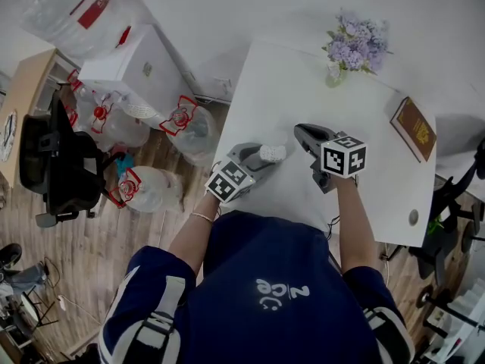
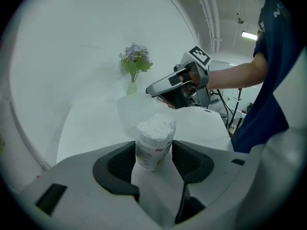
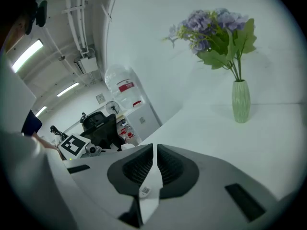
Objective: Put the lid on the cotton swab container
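White worktop [image 1: 303, 105] carried the job, with a vase of flowers [image 1: 356, 44] and a book [image 1: 414, 129] well beyond the cotton swab container [image 2: 155, 140]. The left hand-held gripper [image 2: 153, 153] was clamped on that container, which stood upright and uncapped with swabs showing at its mouth. The right hand-held gripper [image 3: 154, 150], jaws almost together, seemed to pinch a faint clear lid [image 2: 144, 113] just above and beyond the container. The step looked like carrying the lid over. Next it would need centring on the mouth and lowering squarely. Both forearms reached forward, with the grippers tilted gently down and angled toward each other.
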Motion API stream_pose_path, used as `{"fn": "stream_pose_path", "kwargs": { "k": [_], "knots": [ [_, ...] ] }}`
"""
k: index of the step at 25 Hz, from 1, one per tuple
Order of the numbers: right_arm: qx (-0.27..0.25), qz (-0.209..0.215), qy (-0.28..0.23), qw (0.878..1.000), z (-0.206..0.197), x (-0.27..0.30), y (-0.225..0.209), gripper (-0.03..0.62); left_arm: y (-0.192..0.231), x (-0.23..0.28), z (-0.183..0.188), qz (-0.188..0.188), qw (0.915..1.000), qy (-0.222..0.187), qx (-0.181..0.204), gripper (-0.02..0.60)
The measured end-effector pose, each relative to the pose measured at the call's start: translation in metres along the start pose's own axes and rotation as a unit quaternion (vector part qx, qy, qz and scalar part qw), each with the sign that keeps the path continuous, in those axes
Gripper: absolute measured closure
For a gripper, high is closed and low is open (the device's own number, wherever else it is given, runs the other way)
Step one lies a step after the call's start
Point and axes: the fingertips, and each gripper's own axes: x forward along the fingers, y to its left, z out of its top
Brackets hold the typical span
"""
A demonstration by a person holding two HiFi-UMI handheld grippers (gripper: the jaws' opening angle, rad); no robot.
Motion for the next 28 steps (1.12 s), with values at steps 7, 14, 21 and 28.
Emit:
{"fn": "stream_pose_path", "kwargs": {
  "k": [7, 14, 21, 28],
  "knots": [
    [0.014, 0.042, 0.066, 0.997, -0.005, 0.029, -0.001, 0.539, 0.000, -0.001, 0.000, -0.005, 1.0000, 0.000, 0.007, 0.325],
    [0.032, 0.061, 0.072, 0.995, -0.007, 0.035, 0.001, 0.539, -0.002, 0.001, 0.001, -0.011, 0.9999, 0.004, 0.007, 0.325],
    [0.041, 0.087, 0.052, 0.994, 0.001, 0.034, 0.018, 0.539, 0.000, 0.001, 0.001, -0.009, 0.9999, 0.003, 0.009, 0.327],
    [0.025, 0.096, 0.044, 0.994, -0.001, 0.030, 0.033, 0.539, 0.000, 0.001, 0.000, -0.011, 0.9999, 0.004, 0.010, 0.328]
  ]
}}
